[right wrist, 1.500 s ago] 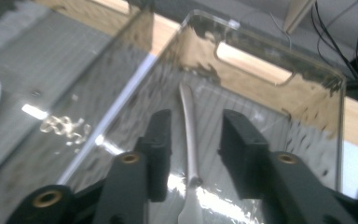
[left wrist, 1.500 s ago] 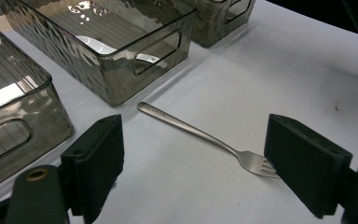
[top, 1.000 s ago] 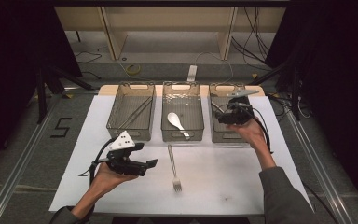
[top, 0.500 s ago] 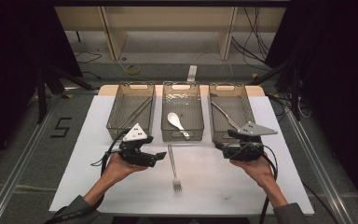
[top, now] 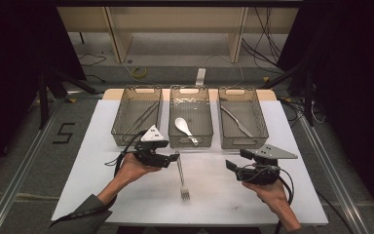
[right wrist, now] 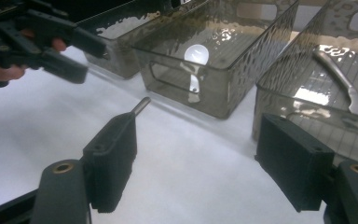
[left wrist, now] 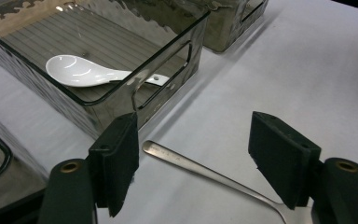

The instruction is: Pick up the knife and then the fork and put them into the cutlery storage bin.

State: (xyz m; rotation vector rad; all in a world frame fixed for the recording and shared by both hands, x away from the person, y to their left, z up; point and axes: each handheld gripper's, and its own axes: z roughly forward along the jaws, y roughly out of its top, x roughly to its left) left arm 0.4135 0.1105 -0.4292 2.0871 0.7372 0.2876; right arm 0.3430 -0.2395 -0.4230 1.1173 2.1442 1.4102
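- White covering spreads over the surface (top: 102,195) in front of you, with dark floor, cables and a pale shelf frame beyond its far edge.
- Your left hand-held gripper (top: 174,158) sits just beside the handle end of the fork (top: 181,178); its jaws stand wide apart and hold nothing.
- From the left gripper view, the fork handle (left wrist: 191,165) lies flat on the white covering and runs across the gap between the two jaws, touching neither that you can see.
- Your right hand-held gripper (top: 237,162) hovers well to the right of the fork, near the front of the right bin (top: 262,139); its jaws are also spread wide and empty.
- In the right gripper view, the tip of the fork handle (right wrist: 142,105) shows just past the left jaw, and your other hand (right wrist: 0,70) with its gripper is at upper left.
- Three clear bins stand in a row along the far side: the left bin (top: 121,136), the middle bin (top: 190,142) and the right one.
- The middle bin's front wall stands just beyond the fork's handle end, close to your left jaws.
- One white spoon (top: 182,126) lies in the middle bin, one knife (top: 237,121) in the right bin, and thin dark sticks (top: 141,117) in the left bin; how many sticks is not clear.
- One fork lies on the open covering, tines toward you.
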